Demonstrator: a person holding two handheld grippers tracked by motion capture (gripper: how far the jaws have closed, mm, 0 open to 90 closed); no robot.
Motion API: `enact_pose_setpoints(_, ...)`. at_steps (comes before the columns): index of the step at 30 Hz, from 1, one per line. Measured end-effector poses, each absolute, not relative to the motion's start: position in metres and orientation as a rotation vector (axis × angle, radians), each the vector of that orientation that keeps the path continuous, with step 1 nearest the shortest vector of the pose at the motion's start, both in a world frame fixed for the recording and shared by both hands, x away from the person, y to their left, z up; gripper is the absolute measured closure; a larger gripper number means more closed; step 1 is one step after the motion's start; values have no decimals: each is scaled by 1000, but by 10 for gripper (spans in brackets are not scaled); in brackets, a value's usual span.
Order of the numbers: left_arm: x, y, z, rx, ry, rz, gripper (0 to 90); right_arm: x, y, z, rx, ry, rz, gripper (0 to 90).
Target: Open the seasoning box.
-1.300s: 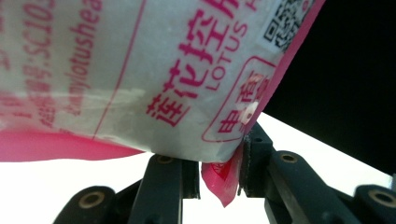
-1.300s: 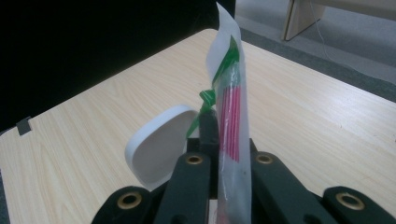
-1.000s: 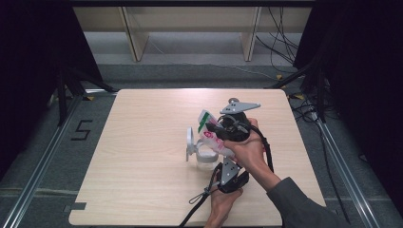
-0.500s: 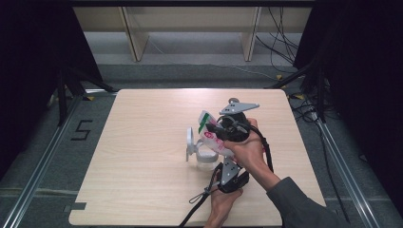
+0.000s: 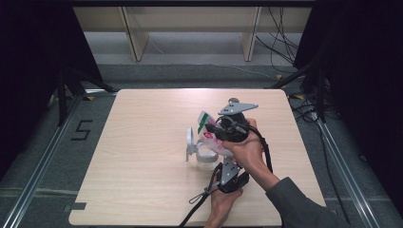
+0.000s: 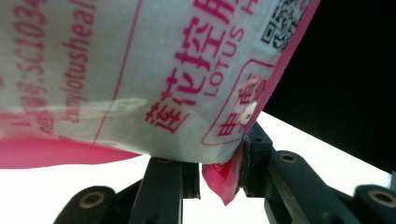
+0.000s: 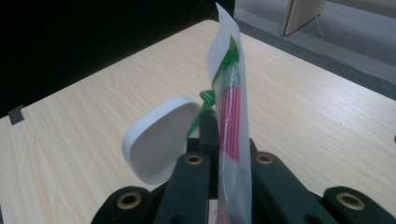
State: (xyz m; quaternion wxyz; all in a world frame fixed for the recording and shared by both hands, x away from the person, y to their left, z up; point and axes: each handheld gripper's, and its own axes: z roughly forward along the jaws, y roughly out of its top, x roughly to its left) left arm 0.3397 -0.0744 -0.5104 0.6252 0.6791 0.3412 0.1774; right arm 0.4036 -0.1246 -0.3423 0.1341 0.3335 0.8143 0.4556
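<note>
- High view: both grippers hold a pink-and-white pouch (image 5: 211, 135) above a clear tub (image 5: 207, 159) whose white lid (image 5: 189, 142) stands open on the bench (image 5: 138, 142).
- The right gripper (image 5: 216, 128) grips the pouch near its green top end; the left gripper (image 5: 219, 173) comes up from below at the lower end.
- Left gripper view: the fingers (image 6: 254, 158) are narrow, pinching a pink corner of the pouch (image 6: 140, 84); the rest of it looms above them.
- Right gripper view: the fingers (image 7: 194, 186) are closed on the pouch (image 7: 229, 121) edge-on, so it stands upright between them, with the lid (image 7: 161, 137) just behind.
- My judgement: picking up and bringing the pouch over the tub are done. Opening or emptying it appears left to do; I cannot tell whether it is torn, or whether the tub holds anything.
</note>
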Motion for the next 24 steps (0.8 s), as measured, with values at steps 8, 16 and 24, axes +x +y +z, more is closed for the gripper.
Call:
enact_pose_setpoints(8, 340, -74, -511, 1560, 786, 407, 732, 404, -125, -344, 946, 2358, 1332, 894)
enact_pose_setpoints(16, 340, -75, -511, 1557, 785, 405, 731, 404, -124, -344, 922, 2365, 1304, 894)
enact_pose_setpoints(24, 341, -74, -511, 1560, 787, 398, 732, 403, -122, -345, 932, 2367, 1307, 894)
